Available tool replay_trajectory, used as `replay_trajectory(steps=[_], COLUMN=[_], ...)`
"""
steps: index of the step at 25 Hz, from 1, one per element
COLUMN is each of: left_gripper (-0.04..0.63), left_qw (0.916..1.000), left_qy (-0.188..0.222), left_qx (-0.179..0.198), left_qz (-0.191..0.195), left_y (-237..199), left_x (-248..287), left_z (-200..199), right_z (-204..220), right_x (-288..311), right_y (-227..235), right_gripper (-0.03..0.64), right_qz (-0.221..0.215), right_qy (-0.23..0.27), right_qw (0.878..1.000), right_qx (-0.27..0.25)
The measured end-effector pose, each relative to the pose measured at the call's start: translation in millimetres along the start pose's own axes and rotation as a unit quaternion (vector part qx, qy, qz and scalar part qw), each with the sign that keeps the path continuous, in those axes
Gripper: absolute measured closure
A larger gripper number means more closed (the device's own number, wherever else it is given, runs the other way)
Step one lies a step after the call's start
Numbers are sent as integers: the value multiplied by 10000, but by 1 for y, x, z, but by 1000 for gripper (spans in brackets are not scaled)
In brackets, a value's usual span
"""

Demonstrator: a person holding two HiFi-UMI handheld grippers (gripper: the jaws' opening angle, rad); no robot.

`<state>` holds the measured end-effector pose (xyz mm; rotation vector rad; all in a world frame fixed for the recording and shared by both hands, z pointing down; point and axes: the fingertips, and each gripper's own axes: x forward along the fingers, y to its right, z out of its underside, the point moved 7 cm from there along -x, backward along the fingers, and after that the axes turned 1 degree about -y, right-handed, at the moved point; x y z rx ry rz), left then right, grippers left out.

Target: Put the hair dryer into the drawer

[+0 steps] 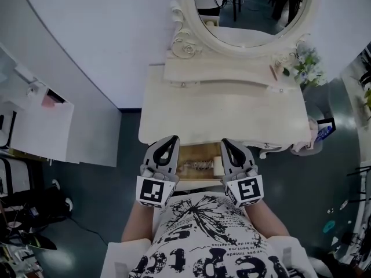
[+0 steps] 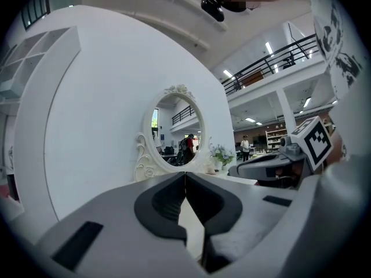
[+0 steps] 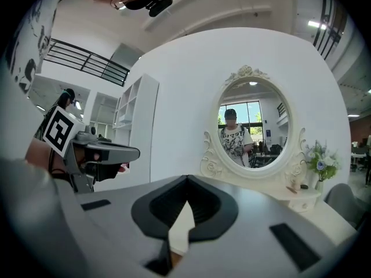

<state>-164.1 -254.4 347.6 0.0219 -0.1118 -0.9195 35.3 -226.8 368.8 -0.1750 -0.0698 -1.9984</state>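
The cream dressing table [image 1: 220, 112] has its front drawer [image 1: 200, 172] pulled open. Pale items [image 1: 203, 165] lie inside the drawer, too small for me to tell whether one is the hair dryer. My left gripper [image 1: 172, 139] and right gripper [image 1: 226, 142] hover side by side over the drawer at the table's front edge, both pointing at the mirror [image 1: 252, 7]. Each is shut with nothing between its jaws. The left gripper [image 2: 185, 174] sees the right one [image 2: 278, 165] beside it. The right gripper [image 3: 186, 178] sees the left one [image 3: 101, 152].
A raised shelf [image 1: 223, 74] under the mirror carries a small stick-like item [image 1: 274, 71] and flowers [image 1: 307, 65]. A white cabinet [image 1: 40, 120] stands at the left, and a pale bin [image 1: 307, 143] at the table's right corner. The person's printed shirt [image 1: 203, 236] fills the bottom.
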Motion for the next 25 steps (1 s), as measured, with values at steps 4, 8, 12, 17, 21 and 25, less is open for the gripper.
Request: replay_trajectory(steps=[4, 8, 12, 17, 21, 25], left_gripper=[574, 574, 574, 574, 574, 574], left_qw=[9999, 9998, 9992, 9996, 9996, 9994], left_qy=[-104, -123, -217, -236, -188, -192], left_qx=[-39, -171, -322, -126, -74, -68], left_qz=[87, 57, -49, 92, 203, 269], left_y=[1, 2, 0, 4, 8, 11], left_x=[1, 4, 5, 0, -5, -11], left_z=[3, 0, -2, -4, -6, -7], right_z=[0, -3, -5, -6, -8, -7], right_x=[-1, -3, -6, -11, -14, -20], right_y=[0, 0, -1, -7, -13, -19], right_gripper=[601, 601, 601, 601, 601, 601], right_qz=[62, 119, 141, 166, 159, 189], right_qy=[-44, -48, -46, 10, 8, -29], right_qw=[10000, 9999, 9998, 9997, 9998, 9997], right_qx=[29, 63, 103, 179, 147, 145])
